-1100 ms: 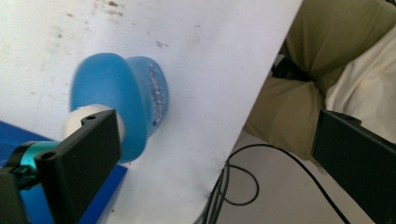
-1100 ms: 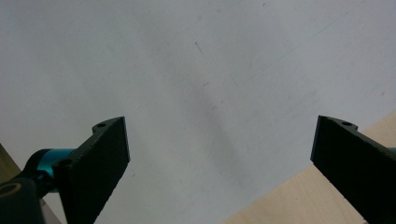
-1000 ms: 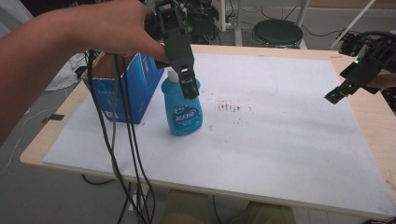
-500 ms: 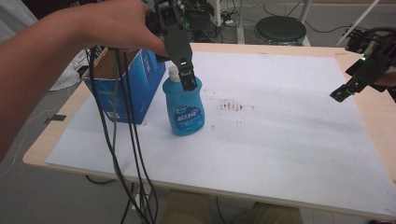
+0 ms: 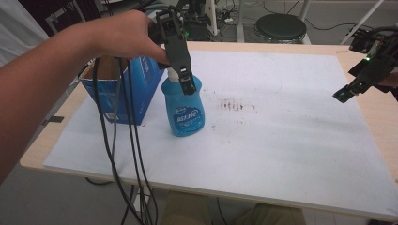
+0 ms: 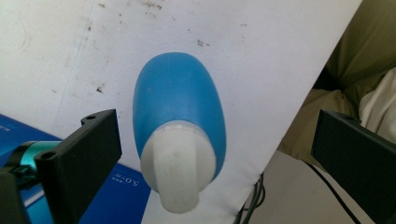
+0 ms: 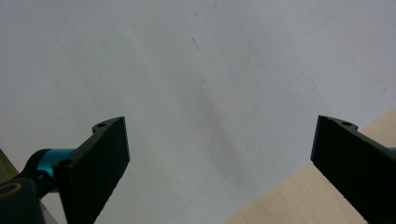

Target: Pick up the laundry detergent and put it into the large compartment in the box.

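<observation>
High view, left side: a person's left forearm and hand [image 5: 119,35] reach in over the light wooden counter [image 5: 324,47], which carries a large white paper sheet [image 5: 281,136]. Black cables [image 5: 117,150] hang from the hand past the counter's near edge. An open blue cardboard box [image 5: 119,93] stands at the sheet's left edge.

Just right of the box, touching or nearly so, stands an upright translucent blue plastic dish-soap bottle with a white cap [image 5: 184,105]. The left gripper [image 5: 185,79] points down at the bottle's top. In the left gripper view its jaws are spread wide, one on each side of the bottle [image 6: 180,121], gripping nothing; the white cap [image 6: 177,172] sits between them, nearer the left jaw. Whether either jaw touches the bottle cannot be told.

Centre: a patch of small brown stains [image 5: 237,105] marks the sheet just right of the bottle.

Far right: the right gripper [image 5: 349,91] hangs above the counter's right edge, well apart from the bottle. In the right gripper view its jaws are spread wide, with nothing between them, over white sheet [image 7: 196,93] and a corner of bare wood [image 7: 289,200].
</observation>
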A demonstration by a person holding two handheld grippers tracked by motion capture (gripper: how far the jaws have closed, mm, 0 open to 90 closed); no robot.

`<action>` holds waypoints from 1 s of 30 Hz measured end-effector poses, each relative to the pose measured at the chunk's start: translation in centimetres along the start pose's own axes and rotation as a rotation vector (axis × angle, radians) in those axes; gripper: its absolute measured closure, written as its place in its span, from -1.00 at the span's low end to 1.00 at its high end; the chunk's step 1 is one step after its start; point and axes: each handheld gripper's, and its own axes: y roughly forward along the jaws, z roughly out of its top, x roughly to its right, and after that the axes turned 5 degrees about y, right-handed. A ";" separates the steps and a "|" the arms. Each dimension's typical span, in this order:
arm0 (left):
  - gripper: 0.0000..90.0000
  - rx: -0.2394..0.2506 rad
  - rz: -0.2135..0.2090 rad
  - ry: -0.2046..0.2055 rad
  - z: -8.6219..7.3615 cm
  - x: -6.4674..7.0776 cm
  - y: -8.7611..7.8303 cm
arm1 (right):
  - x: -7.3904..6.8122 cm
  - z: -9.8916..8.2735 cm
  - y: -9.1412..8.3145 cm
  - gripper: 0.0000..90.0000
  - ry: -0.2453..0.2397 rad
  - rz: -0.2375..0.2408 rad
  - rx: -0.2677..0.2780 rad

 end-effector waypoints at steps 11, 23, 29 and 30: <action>-0.96 0.013 -0.010 -0.010 -0.7 -1.0 1.9 | 0.1 0.1 0.3 -0.92 0.006 0.004 -0.003; -0.95 -0.003 -0.022 -0.008 -0.7 -1.2 3.7 | 0.1 0.2 0.5 -0.92 0.003 0.008 -0.006; -0.85 -0.015 -0.034 -0.001 -0.8 -1.2 4.5 | 0.1 0.3 0.6 -0.92 0.006 0.008 -0.004; -0.85 -0.015 -0.036 -0.006 -0.8 -1.2 4.6 | 0.1 0.2 0.5 -0.92 0.005 0.007 -0.005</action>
